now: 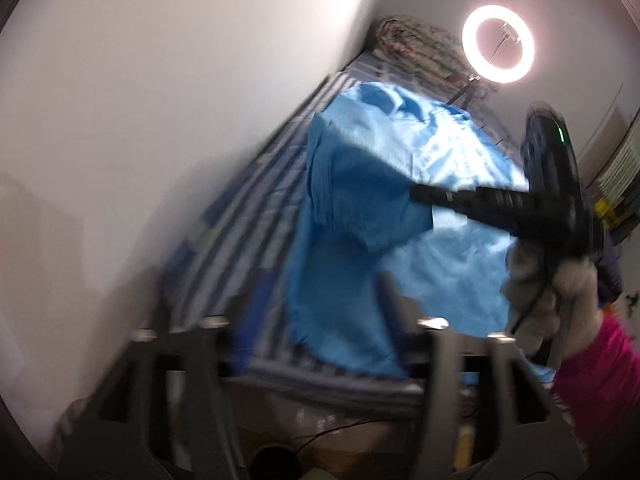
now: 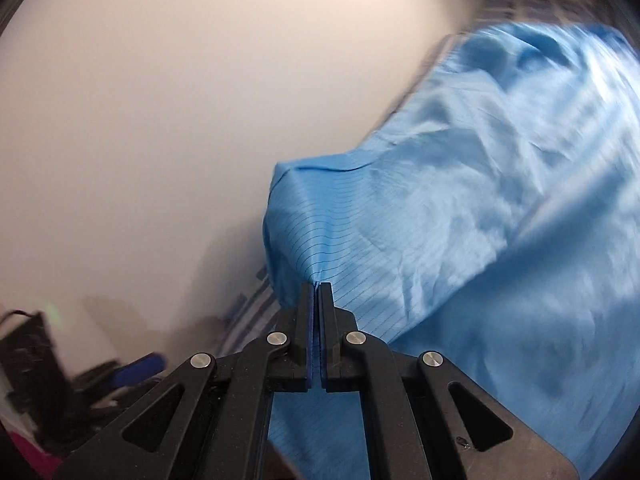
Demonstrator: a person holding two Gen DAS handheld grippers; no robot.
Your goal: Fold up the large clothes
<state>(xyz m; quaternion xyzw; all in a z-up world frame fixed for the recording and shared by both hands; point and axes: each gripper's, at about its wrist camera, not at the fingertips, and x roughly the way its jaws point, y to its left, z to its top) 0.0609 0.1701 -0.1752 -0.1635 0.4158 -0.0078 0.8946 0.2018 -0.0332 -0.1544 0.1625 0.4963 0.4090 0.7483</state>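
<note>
A large light-blue garment (image 1: 384, 184) lies on a striped bed (image 1: 248, 208), with one part lifted off it. In the left wrist view the right gripper (image 1: 420, 194) reaches in from the right and pinches the raised fabric. In the right wrist view my right gripper (image 2: 316, 292) is shut on a fold of the blue garment (image 2: 460, 208), which hangs stretched from its tips. My left gripper (image 1: 316, 312) is open and empty, its fingers (image 1: 236, 320) wide apart at the near edge of the bed, in front of the garment's hanging end. The image is motion-blurred.
A white wall (image 1: 160, 100) runs along the bed's left side. A folded floral quilt (image 1: 416, 48) lies at the far end of the bed. A lit ring light (image 1: 498, 42) stands behind it. Dark items (image 2: 36, 364) sit at lower left in the right wrist view.
</note>
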